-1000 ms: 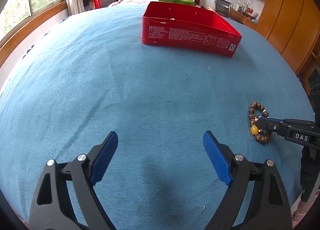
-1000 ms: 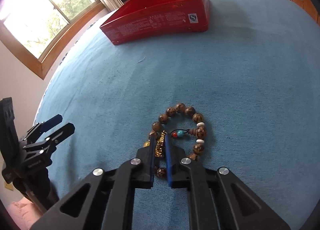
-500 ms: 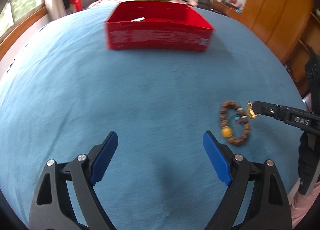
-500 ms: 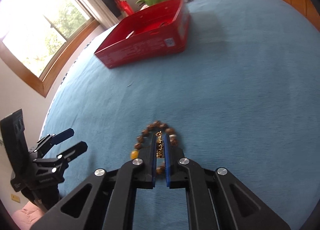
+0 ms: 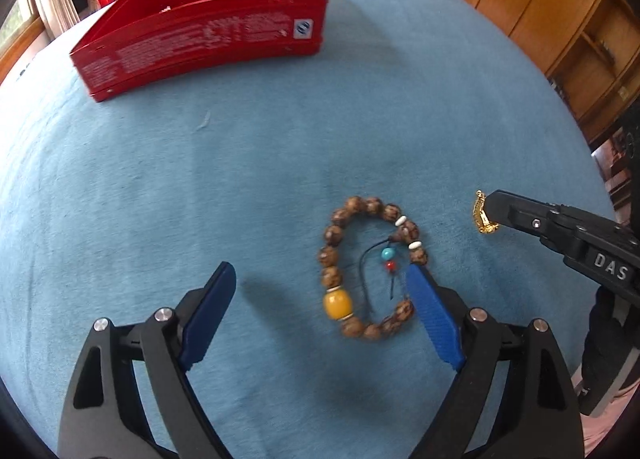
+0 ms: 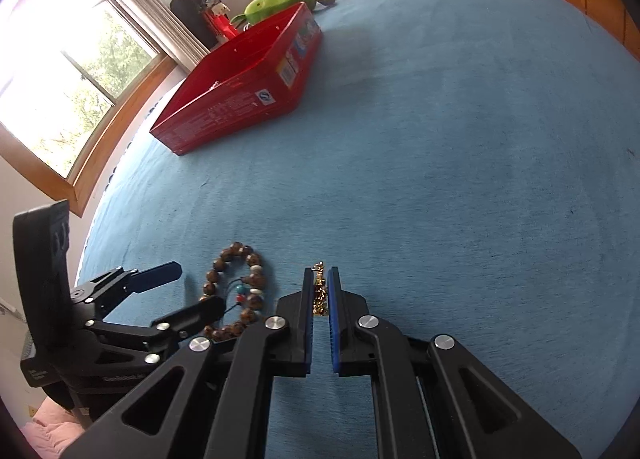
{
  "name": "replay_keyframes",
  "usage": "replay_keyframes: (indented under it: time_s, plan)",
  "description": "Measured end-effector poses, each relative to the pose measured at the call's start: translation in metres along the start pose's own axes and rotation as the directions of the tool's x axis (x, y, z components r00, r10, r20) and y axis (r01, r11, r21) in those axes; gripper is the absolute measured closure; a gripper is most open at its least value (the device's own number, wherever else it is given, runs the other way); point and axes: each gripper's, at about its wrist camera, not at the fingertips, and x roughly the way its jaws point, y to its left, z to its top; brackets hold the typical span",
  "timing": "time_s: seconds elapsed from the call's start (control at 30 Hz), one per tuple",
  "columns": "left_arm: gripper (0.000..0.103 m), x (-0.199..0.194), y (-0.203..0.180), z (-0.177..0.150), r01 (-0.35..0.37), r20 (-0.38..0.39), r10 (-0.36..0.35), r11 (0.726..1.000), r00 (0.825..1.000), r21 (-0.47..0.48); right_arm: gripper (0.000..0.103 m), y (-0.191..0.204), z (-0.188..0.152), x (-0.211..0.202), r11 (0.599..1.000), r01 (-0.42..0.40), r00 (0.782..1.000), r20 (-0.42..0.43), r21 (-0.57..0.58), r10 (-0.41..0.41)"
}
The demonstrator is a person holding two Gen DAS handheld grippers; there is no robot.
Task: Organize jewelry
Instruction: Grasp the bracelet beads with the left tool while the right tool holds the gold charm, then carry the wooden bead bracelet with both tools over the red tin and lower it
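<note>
A brown bead bracelet (image 5: 370, 267) with one large amber bead lies flat on the blue bedspread (image 5: 240, 179). My left gripper (image 5: 320, 299) hangs open above it, its right pad over the bracelet's right side. My right gripper (image 6: 319, 279) is shut on a small gold trinket (image 6: 319, 293), lifted clear of the cloth to the right of the bracelet (image 6: 236, 291). In the left wrist view the gold trinket (image 5: 482, 217) pokes out of the right gripper's (image 5: 490, 211) tip. The red tin box (image 5: 200, 23) stands open at the far side; the same red tin box (image 6: 240, 87) shows in the right wrist view.
A green plush toy (image 6: 284, 3) lies behind the red box. Wooden wardrobes (image 5: 560, 19) line the right side, and a window (image 6: 60, 71) with a wooden frame is on the left. Blue bedspread stretches between bracelet and box.
The right gripper lifted the gold trinket off the bracelet and carried it rightward. The left gripper swung toward the bracelet, which now lies between its open fingers. The red box slid left in view.
</note>
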Motion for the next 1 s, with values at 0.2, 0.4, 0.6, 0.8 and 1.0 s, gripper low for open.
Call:
replay_keyframes:
  time_s: [0.2, 0.4, 0.6, 0.8, 1.0]
  plan:
    - [0.014, 0.014, -0.022, 0.006, 0.008, -0.018, -0.007, 1.000, 1.000, 0.029, 0.097, -0.008, -0.001, 0.003, 1.000, -0.028, 1.000, -0.003, 0.001, 0.028]
    - [0.080, 0.015, -0.031, 0.007, -0.015, 0.004, 0.015, 0.997, 1.000, 0.076, 0.097, -0.007, 0.001, 0.004, 0.999, -0.045, 0.999, -0.001, -0.006, 0.045]
    - [0.083, 0.012, -0.014, 0.009, 0.060, -0.001, -0.060, 0.998, 0.998, 0.033, 0.097, -0.003, 0.001, 0.002, 0.998, -0.056, 0.998, 0.003, -0.013, 0.056]
    - [0.094, -0.011, 0.012, 0.010, 0.097, 0.049, -0.097, 0.995, 0.994, 0.002, 0.097, 0.012, 0.006, -0.001, 0.996, -0.074, 0.997, 0.013, -0.042, 0.075]
    - [0.094, -0.017, 0.022, -0.001, 0.096, 0.050, -0.095, 0.995, 0.994, -0.017, 0.097, 0.028, 0.011, 0.004, 0.994, -0.092, 0.996, 0.009, -0.063, 0.092]
